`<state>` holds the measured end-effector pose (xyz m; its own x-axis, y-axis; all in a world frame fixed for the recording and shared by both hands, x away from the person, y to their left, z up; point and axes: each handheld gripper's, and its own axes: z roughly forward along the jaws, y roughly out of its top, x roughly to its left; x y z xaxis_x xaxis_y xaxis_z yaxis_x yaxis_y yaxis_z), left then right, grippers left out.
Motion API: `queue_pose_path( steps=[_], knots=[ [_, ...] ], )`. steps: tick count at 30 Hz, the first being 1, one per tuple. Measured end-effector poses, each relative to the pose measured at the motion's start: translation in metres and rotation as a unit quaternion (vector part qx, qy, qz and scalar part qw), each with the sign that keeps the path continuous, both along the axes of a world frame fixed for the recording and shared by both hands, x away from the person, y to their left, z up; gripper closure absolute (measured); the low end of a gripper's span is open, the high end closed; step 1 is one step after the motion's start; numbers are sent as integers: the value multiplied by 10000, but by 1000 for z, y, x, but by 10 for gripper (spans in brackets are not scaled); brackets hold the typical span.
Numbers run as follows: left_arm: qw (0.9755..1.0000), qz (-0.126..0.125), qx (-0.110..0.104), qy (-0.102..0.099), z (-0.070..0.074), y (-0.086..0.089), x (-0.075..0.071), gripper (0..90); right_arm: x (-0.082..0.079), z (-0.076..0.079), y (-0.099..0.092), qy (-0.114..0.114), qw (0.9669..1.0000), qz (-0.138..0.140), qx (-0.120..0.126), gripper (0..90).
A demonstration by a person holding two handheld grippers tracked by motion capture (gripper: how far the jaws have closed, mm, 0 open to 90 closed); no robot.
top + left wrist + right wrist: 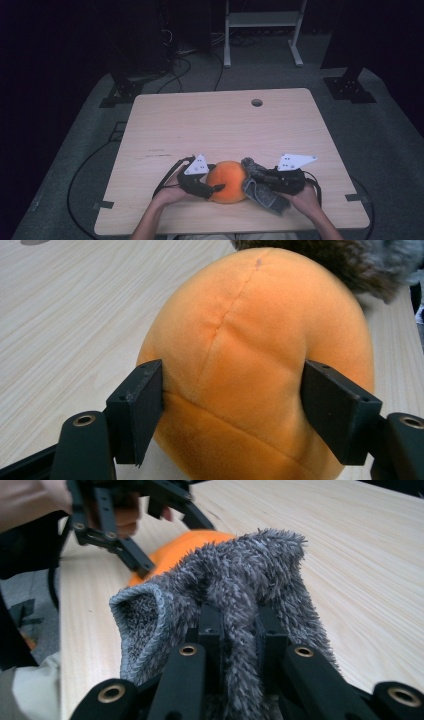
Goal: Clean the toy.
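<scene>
Dim lab: cables (175, 70), stand bases (348, 87).

Orange plush, grey cloth, pale wood under my grippers.

The plush ball (227, 181) I hold is a warm, even orange with darker seam lines and one small purplish fleck near its top. The fuzzy cloth (260, 187) is mottled grey, charcoal fibres tipped lighter, with a paler grey stitched edge. My left gripper (212, 189) and right gripper (257, 176) are matt black, brass-coloured rivets at the joints, each with a light grey plate. The table (200, 120) is pale beige woodgrain.
</scene>
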<state>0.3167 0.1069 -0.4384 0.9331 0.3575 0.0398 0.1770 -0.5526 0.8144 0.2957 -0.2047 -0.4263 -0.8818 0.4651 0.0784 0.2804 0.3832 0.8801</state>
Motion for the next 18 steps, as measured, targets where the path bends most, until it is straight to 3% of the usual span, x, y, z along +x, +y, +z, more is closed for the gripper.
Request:
queue_pose_path(
  steps=[3,4,7,8,9,10,11,14,15,16,17,18],
  knots=[
    [9997,-117,-176,-84,6,-1,0,190,-1,-6,11,-1,9996,78,-254,772],
    [9996,-45,-238,-113,8,-3,0,154,-2,-6,12,-52,9996,63,-285,772],
    [9998,102,-145,-3,4,-11,5,73,-2,-5,9,-29,9996,35,-262,771],
    [9998,48,-152,130,1,-13,6,89,-1,-6,8,3,9996,26,-267,771],
    [9998,26,-185,112,-1,-15,4,219,2,-8,5,100,9996,-16,-275,772],
    [9999,18,-160,16,-1,-16,2,219,2,-8,5,100,9996,-16,-275,772],
    [9999,33,-124,-95,2,-17,1,285,4,-9,3,169,9996,-40,-230,772],
    [9977,141,-469,-462,11,-24,-5,386,8,-3,-4,80,9995,-254,-179,773],
    [9967,215,-470,-627,13,-28,-7,391,9,2,-6,57,9995,-315,-20,775],
    [9955,276,-439,-788,13,-33,-9,383,10,7,-8,18,9992,-341,186,775],
    [9956,236,-271,-863,11,-39,-10,372,10,11,-8,-18,9988,-348,345,775],
    [9964,128,-91,-834,9,-43,-11,334,11,14,-5,-61,9987,-334,386,775]
  ],
)
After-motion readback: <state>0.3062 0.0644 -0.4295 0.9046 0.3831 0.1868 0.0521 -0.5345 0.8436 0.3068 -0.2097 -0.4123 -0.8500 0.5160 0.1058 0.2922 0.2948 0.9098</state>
